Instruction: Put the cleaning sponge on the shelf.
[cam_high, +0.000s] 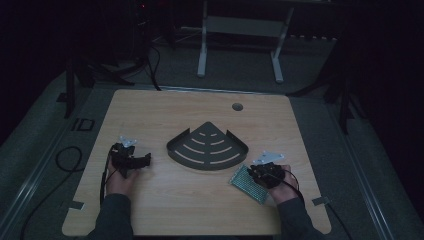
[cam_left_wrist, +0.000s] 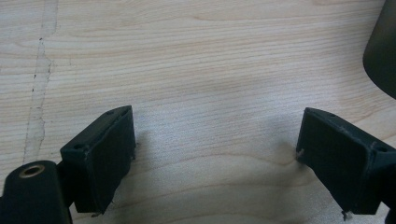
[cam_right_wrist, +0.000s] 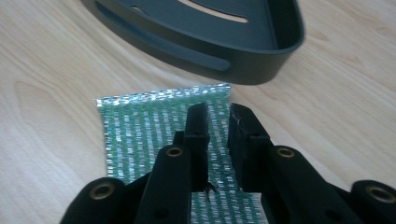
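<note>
A green glittery mesh pad (cam_right_wrist: 144, 126) lies flat on the wooden table just in front of a dark fan-shaped corner tray (cam_right_wrist: 233, 60). My right gripper (cam_right_wrist: 217, 119) hovers over the pad's near half with its jaws a narrow gap apart; the pad shows through the gap and nothing is pinched. From above, the pad (cam_high: 244, 182) sits at the front right with the right gripper (cam_high: 254, 173) over it, and the tray (cam_high: 180, 145) is at mid-table. My left gripper (cam_high: 141, 159) rests at the left. Its jaws stand wide open over bare wood (cam_left_wrist: 215, 140).
The table (cam_high: 150, 115) has a round cable hole (cam_high: 237, 106) near its far edge. The tray's curved rim (cam_left_wrist: 383, 60) shows at the right edge of the left gripper view. Beyond the table stand a white frame (cam_high: 240, 45) and dark stands on the floor.
</note>
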